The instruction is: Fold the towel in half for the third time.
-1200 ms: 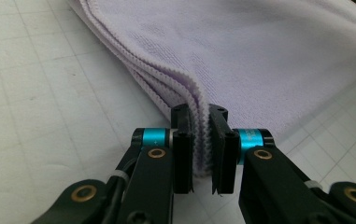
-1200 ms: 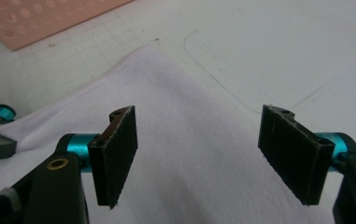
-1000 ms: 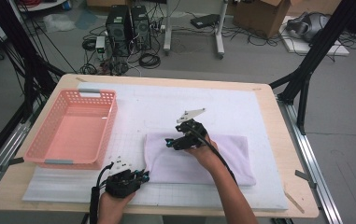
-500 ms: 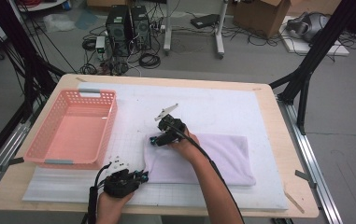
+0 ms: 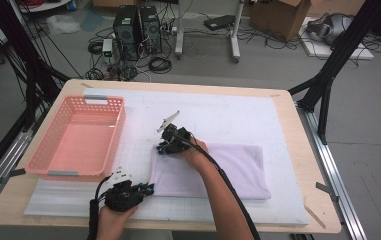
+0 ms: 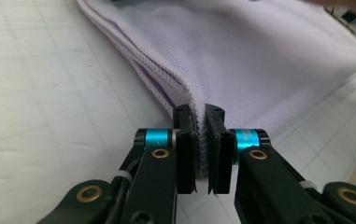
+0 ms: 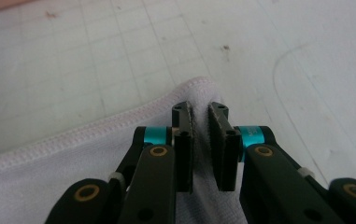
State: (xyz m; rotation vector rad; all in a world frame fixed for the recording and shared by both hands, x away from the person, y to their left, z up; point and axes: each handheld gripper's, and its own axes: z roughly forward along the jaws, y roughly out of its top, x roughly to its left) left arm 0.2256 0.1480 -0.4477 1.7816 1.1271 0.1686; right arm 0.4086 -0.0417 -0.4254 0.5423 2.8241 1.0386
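Moved: your right gripper point(image 5: 164, 148) crossed to the folded lilac towel's point(image 5: 238, 167) far-left corner, fingers just closing on it; left gripper point(image 5: 147, 189) pinched the near corner. Soft, light, limp; grip hems.

At the table's near edge, the person's left hand point(image 5: 112, 220) is cut off by the high view's bottom edge. The right forearm point(image 5: 223, 200) covers part of the folded lilac towel point(image 5: 238, 170), whose near-left corner vanishes between the left gripper's point(image 6: 202, 140) fingers point(image 6: 185, 144).

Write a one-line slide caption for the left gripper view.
Left gripper shut on the folded lilac towel's corner.
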